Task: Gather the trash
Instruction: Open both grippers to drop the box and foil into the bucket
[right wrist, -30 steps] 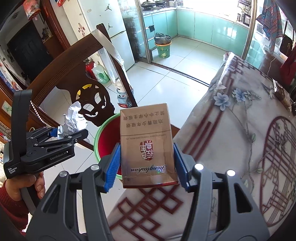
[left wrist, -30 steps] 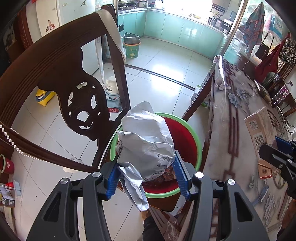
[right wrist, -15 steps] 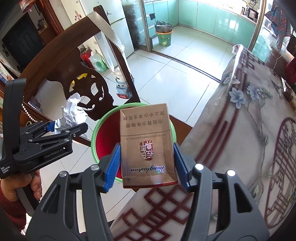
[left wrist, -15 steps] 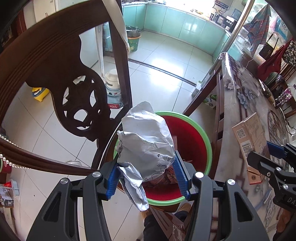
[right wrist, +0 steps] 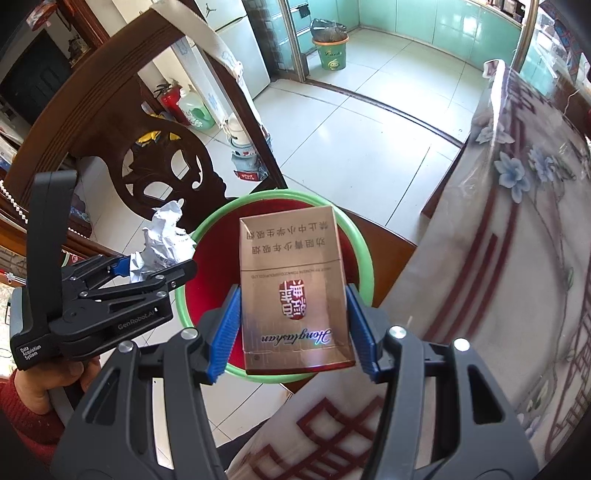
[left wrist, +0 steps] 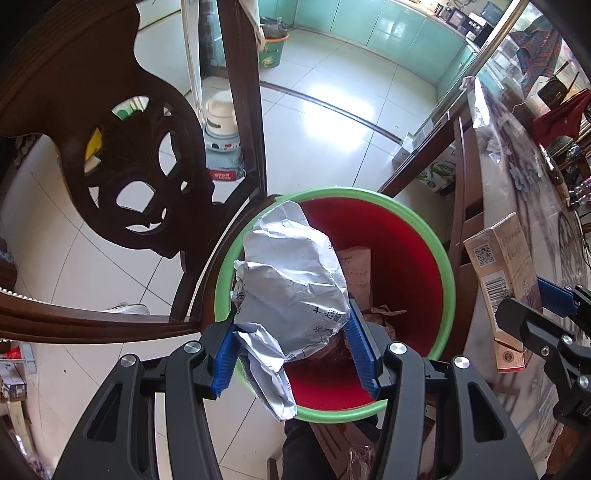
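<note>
My left gripper (left wrist: 295,354) grips crumpled paper (left wrist: 291,291) over the bin (left wrist: 448,280); my right gripper (right wrist: 291,328) clamps a cigarette pack (right wrist: 295,295) above its rim, which it could clip on release and fall outside.

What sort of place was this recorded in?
Most likely a home dining area opening onto a kitchen: a carved wooden chair, a table under a floral plastic cover, a fridge, and teal kitchen cabinets beyond the tiled floor.
</note>
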`<state>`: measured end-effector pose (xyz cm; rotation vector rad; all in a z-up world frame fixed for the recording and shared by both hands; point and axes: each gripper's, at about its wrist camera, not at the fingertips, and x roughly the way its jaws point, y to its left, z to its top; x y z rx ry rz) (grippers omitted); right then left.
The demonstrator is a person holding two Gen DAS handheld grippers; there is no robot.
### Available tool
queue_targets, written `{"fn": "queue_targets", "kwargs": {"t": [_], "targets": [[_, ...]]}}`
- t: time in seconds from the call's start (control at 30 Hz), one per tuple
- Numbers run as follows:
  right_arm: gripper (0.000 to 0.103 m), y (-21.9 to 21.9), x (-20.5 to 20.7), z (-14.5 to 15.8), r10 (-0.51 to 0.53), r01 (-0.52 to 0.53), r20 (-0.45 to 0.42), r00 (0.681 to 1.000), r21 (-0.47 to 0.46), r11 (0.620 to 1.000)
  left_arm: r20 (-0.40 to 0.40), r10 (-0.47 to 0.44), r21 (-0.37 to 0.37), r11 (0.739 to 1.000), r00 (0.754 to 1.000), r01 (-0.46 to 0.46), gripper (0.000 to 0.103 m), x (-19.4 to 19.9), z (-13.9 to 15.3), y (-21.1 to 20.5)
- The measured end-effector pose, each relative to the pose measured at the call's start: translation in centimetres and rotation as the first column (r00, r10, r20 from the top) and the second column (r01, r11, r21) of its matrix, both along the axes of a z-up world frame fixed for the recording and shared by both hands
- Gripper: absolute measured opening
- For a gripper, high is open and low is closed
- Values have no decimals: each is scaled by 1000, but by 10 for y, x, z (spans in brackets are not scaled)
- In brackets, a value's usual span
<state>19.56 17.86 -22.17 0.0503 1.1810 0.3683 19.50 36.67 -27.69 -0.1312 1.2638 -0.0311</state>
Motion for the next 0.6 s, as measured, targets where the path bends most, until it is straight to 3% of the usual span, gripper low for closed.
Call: {"fn": "queue_targets", "kwargs": {"t": [0.6], "targets": [[53, 16, 17, -36, 47, -50, -61, 997, -59, 997, -98, 29, 11, 1000, 995, -28, 52, 27, -43, 1]]}}
